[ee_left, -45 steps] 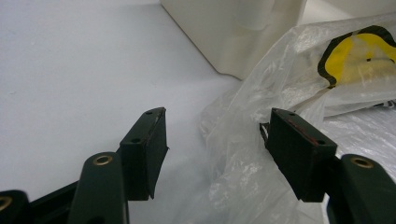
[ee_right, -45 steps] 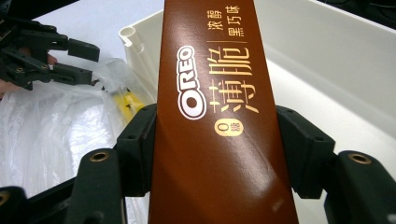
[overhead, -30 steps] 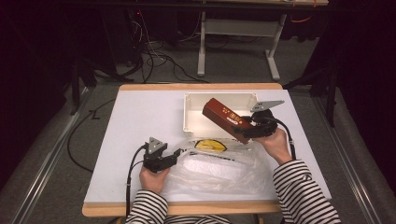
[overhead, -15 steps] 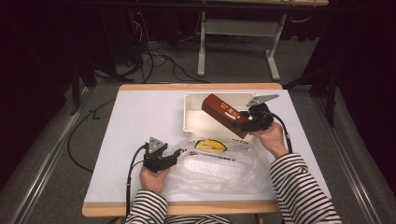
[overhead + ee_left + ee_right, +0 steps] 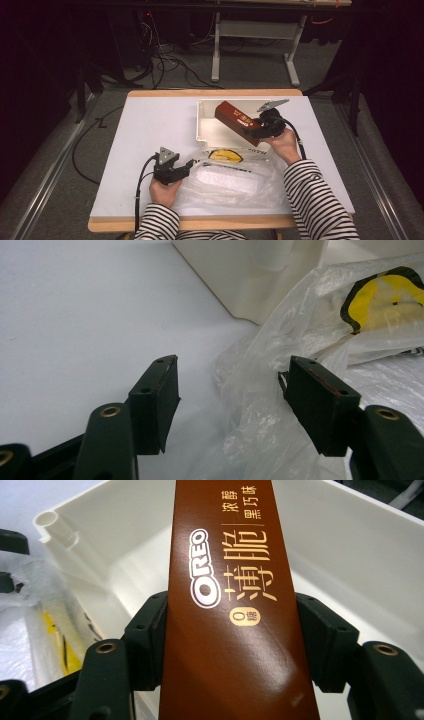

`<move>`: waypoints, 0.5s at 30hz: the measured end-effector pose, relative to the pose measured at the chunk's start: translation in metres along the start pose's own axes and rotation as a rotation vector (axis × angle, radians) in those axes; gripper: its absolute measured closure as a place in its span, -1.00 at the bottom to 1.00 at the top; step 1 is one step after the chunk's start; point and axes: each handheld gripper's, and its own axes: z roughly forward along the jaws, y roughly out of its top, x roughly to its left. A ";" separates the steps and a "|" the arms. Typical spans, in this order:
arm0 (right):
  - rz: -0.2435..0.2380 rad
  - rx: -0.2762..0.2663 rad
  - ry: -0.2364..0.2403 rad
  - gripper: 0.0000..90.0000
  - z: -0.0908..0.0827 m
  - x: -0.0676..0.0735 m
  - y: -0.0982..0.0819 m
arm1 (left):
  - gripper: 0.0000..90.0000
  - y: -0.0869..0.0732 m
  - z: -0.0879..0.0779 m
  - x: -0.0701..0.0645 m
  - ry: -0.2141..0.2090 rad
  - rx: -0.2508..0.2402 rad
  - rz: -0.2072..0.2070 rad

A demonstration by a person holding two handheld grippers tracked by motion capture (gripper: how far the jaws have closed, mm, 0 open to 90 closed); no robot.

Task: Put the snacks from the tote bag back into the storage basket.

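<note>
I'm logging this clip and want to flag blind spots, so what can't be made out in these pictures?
- High view: the white bin floor under the brown Oreo box, which covers it.
- Right gripper view: the box's near end, cut off by the bottom edge; its sides, covered by the fingers.
- Left gripper view: what lies inside the plastic bag, blurred by crinkled film; the yellow logo is cut off at the right edge.
</note>
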 end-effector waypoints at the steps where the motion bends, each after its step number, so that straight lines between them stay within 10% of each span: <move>1: -0.003 0.002 -0.003 -0.16 0.001 -0.001 0.000 | -0.16 0.000 0.000 0.000 0.000 0.000 0.000; 15: -0.003 0.043 -0.014 -0.17 0.019 0.000 0.002 | -0.15 0.000 0.001 0.000 0.001 0.003 0.000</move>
